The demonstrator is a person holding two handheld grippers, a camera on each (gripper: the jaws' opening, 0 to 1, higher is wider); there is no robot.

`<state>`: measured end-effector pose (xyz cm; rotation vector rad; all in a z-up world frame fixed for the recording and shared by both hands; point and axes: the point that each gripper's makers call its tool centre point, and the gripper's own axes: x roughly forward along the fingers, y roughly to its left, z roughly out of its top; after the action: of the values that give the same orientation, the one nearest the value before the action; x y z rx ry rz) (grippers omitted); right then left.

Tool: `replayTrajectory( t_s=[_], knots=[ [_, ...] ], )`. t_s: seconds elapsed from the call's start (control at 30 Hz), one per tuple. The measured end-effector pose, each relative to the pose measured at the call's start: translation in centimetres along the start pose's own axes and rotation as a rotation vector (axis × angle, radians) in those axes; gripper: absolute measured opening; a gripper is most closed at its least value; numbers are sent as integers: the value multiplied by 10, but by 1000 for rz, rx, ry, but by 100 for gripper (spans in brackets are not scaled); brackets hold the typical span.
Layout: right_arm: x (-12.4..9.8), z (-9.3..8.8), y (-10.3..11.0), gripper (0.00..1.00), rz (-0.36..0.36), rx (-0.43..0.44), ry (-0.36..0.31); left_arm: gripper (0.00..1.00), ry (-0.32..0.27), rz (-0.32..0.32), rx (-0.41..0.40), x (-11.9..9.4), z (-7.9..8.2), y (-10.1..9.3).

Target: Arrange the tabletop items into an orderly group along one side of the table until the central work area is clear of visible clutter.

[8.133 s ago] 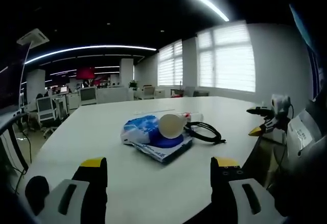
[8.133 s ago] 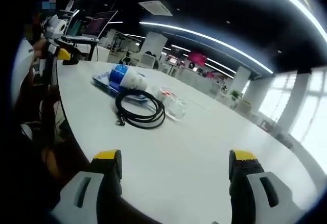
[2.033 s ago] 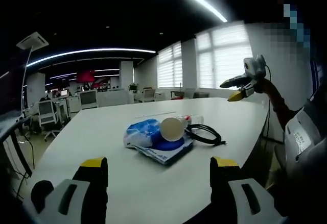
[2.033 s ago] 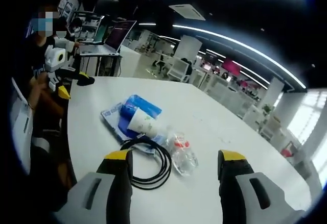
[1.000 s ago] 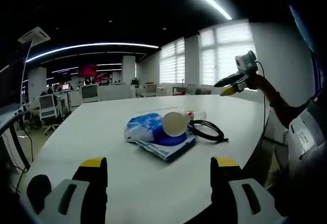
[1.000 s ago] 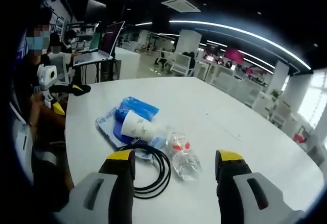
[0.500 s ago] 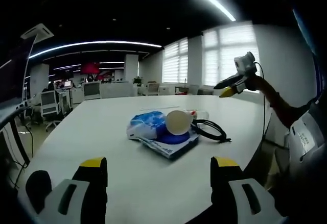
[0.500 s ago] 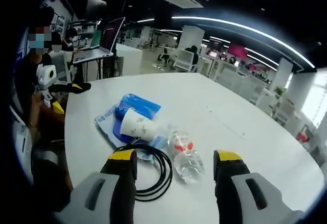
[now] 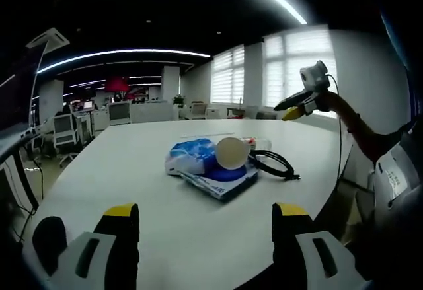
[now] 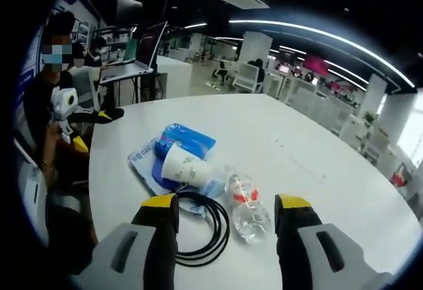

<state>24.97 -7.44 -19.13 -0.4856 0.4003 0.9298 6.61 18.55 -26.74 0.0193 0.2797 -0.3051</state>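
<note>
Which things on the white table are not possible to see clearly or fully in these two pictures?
- Clear plastic bottle: left gripper view, mostly behind the white paper cup.
- Coiled black cable: right gripper view, near side covered by the right gripper's fingers.
- Blue printed packet: lettering too small and blurred in both views; cup lies on it.

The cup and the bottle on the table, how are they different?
The cup is white paper that you cannot see through; the bottle is clear plastic with a red label. The cup rests on the blue packets, while the bottle lies on the bare table beside them. Both lie tipped on their sides, close to the black cable.
</note>
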Motion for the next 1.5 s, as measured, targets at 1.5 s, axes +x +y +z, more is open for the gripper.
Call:
replayTrajectory(
  t_s=[1.5],
  knots=[
    [69,14,-4,49,50,0,97,82,4,0,0,-2,2,7]
  ],
)
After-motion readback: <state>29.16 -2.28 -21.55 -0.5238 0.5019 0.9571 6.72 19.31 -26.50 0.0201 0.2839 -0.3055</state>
